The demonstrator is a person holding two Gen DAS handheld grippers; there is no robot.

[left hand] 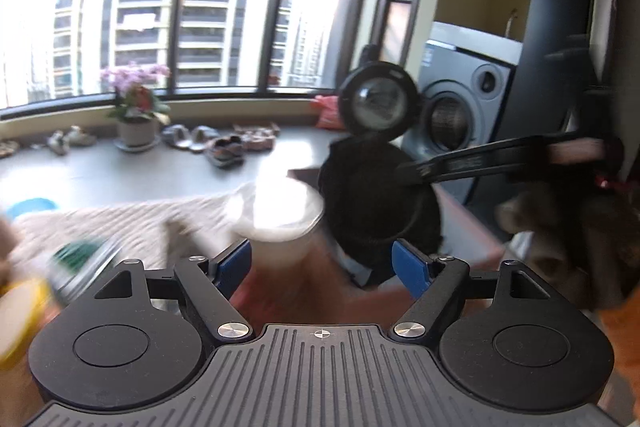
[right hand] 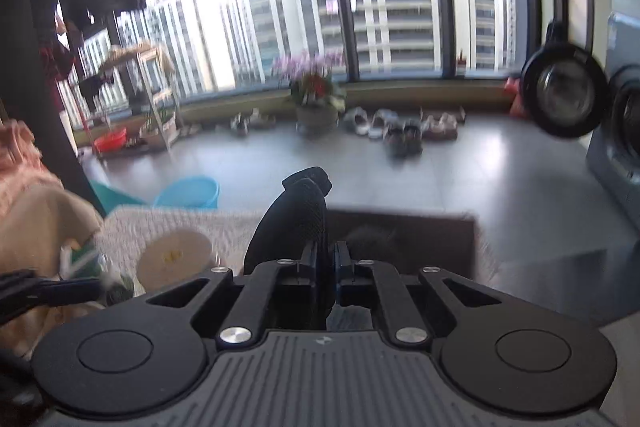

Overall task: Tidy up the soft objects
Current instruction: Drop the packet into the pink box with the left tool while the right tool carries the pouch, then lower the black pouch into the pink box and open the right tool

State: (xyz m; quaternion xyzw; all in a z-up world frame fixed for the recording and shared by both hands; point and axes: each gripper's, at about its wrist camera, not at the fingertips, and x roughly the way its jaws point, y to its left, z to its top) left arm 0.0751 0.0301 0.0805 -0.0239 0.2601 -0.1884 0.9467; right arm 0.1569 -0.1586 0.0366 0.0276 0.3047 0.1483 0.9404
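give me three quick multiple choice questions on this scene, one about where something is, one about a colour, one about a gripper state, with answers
1. Where does the potted flowering plant stand?
A. on the washing machine
B. on the floor by the window
C. on the knitted cloth

2. What colour is the basin on the floor?
A. blue
B. black
C. white

3. How does the right gripper stand?
A. wide open and empty
B. out of view
C. shut on a black fabric item

Answers:
1. B: the potted flowering plant sits on the grey floor against the window sill, with shoes beside it.
2. A: the basin is light blue, just beyond the knitted cloth.
3. C: the right gripper has its blue pads pressed onto the black fabric item, while the left gripper has its pads well apart.
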